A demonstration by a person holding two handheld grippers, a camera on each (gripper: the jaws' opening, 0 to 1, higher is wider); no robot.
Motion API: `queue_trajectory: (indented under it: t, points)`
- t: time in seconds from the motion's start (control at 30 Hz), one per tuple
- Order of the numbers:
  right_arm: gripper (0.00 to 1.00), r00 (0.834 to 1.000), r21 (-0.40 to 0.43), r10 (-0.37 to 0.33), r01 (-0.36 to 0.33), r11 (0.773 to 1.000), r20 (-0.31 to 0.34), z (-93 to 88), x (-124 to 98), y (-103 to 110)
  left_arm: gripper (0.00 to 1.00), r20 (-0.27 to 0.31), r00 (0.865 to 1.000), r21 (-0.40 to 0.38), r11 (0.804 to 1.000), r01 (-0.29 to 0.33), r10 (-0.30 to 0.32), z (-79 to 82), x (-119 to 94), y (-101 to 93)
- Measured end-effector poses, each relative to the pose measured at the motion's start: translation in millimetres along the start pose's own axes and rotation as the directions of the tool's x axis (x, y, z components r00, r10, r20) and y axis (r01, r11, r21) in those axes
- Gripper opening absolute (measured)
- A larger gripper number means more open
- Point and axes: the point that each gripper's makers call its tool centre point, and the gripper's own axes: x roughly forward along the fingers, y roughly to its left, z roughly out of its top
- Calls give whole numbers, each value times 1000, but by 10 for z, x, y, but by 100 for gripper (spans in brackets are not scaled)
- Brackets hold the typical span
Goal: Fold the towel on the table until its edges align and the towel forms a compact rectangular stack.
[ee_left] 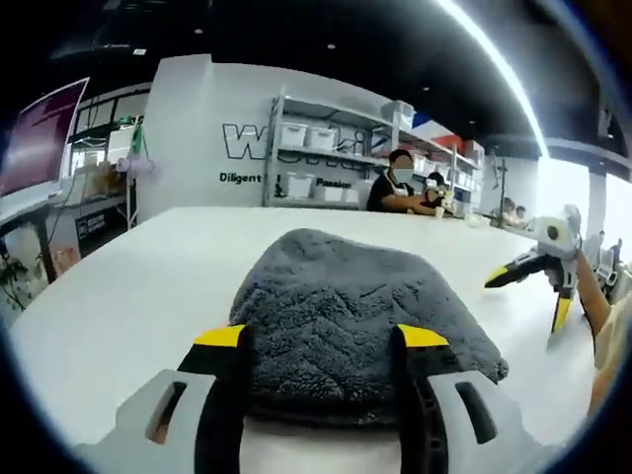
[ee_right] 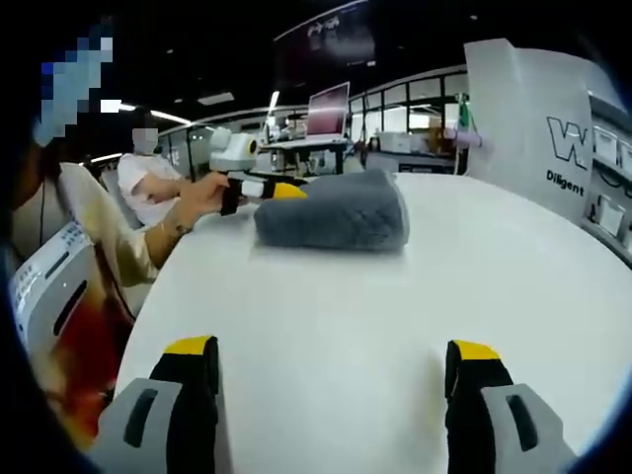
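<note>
On the white table (ee_left: 118,296), at the near edge of my left gripper view, the grey towel (ee_left: 355,316) lies already doubled into a thick, rounded bundle. Its near fold sits between the jaws of my left gripper (ee_left: 321,341), whose yellow tips stand apart at roughly ten and two o'clock of that fold; I can't tell whether they touch the cloth, and nothing is pinched. Farther right in the same view, at about three o'clock, my right gripper (ee_left: 538,286) hangs above the table with its jaws spread, well clear of the towel. Moving to the right gripper view, the left gripper (ee_right: 259,188) shows at eleven o'clock beside the towel (ee_right: 336,212), with a hand (ee_right: 202,197) behind it, while the right gripper (ee_right: 331,360) frames bare table (ee_right: 326,326), jaws wide and holding nothing, the bundle far ahead at twelve o'clock. I judge the folding nearly done: the stack is compact, but its edges look rounded rather than squared. The next move, as I read it, is either to press and tidy the near edge with the left gripper or to back both away if the edges already meet.
</note>
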Motion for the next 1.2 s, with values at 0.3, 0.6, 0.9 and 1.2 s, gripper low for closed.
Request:
queue_trajectory:
  t: [0.3, 0.6, 0.9, 1.2]
  points:
    - [98, 1000, 2, 11, -11, 1000, -14, -39, 22, 22, 52, -33, 999, 96, 995, -37, 40, -4, -32, -151]
    - [97, 1000, 8, 9, -8, 1000, -17, -54, 20, 5, 50, 113, 993, 113, 993, -43, 31, 441, -151, -23]
    - [97, 1000, 1, 13, -13, 1000, -24, -59, 25, 15, 44, 102, 990, 52, 993, -107, 102, 412, -193, 379]
    - [96, 999, -3, 15, -15, 1000, -33, -74, 31, 21, 43, -13, 1000, -45, 999, 6, -6, 90, -9, 359]
